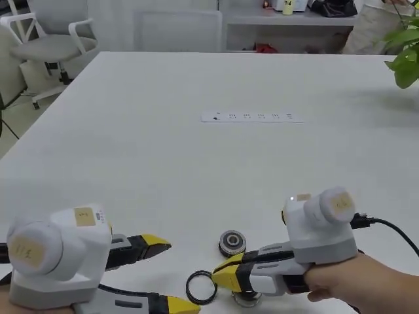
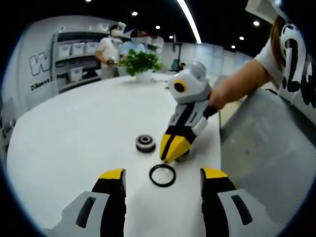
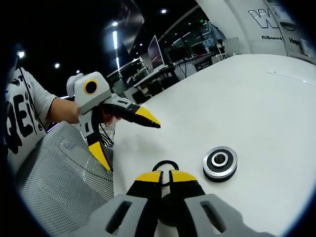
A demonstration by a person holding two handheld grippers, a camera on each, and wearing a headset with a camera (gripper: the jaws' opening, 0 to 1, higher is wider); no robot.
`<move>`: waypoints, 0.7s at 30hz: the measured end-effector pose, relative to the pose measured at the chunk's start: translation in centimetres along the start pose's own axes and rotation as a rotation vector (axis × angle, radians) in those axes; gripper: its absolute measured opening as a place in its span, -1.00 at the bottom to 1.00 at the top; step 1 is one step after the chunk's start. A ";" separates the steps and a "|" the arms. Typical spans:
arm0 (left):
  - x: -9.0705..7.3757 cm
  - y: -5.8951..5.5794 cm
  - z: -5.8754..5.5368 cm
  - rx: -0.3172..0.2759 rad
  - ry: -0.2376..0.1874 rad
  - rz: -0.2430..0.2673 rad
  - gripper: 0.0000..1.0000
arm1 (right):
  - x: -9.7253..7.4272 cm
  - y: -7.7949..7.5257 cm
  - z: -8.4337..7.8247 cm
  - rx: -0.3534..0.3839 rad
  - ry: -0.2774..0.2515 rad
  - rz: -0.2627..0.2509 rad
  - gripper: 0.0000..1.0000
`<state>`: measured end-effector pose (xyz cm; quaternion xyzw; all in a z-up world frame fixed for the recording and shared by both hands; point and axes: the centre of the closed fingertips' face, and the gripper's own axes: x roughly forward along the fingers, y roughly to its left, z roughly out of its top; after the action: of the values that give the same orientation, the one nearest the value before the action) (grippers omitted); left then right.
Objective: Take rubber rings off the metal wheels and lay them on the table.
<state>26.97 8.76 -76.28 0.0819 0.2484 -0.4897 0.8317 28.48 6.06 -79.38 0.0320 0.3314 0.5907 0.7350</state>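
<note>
White counter [image 1: 196,170] runs across the whole head view. Its middle is bare, save for one pale power strip [image 1: 252,118] lying flat far out. A white office chair [image 1: 55,39] stands past the far left corner, and one leafy green plant [image 1: 407,55] leans in at the far right edge. In the left gripper view two people stand by shelves beyond the plant.

There are two tools, both low at the near edge. The left tool [image 1: 169,275] has its jaws spread wide and holds nothing. The right tool [image 1: 222,275] has its yellow tips pressed together, pointing toward the left one.

One metal wheel [image 1: 232,242] lies flat in the open just beyond the right tool. A second round piece [image 1: 247,300] sits half hidden under that tool's jaws — whether it is pinched cannot be told. One black rubber ring [image 1: 201,286] lies loose on the counter between the two tools, just beside the right tool's tips.
</note>
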 end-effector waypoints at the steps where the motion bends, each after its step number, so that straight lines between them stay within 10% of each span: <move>1: 0.0 0.0 0.0 -0.001 0.000 0.000 0.24 | 0.0 0.0 0.0 -0.002 0.000 -0.002 -0.94; 21: 0.1 0.7 0.2 -0.003 0.004 0.010 0.24 | -0.8 -0.6 1.2 -0.013 -0.045 -0.022 -0.81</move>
<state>27.70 8.98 -76.21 0.0829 0.2502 -0.4852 0.8337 29.58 5.60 -78.39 0.0367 0.3112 0.5839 0.7489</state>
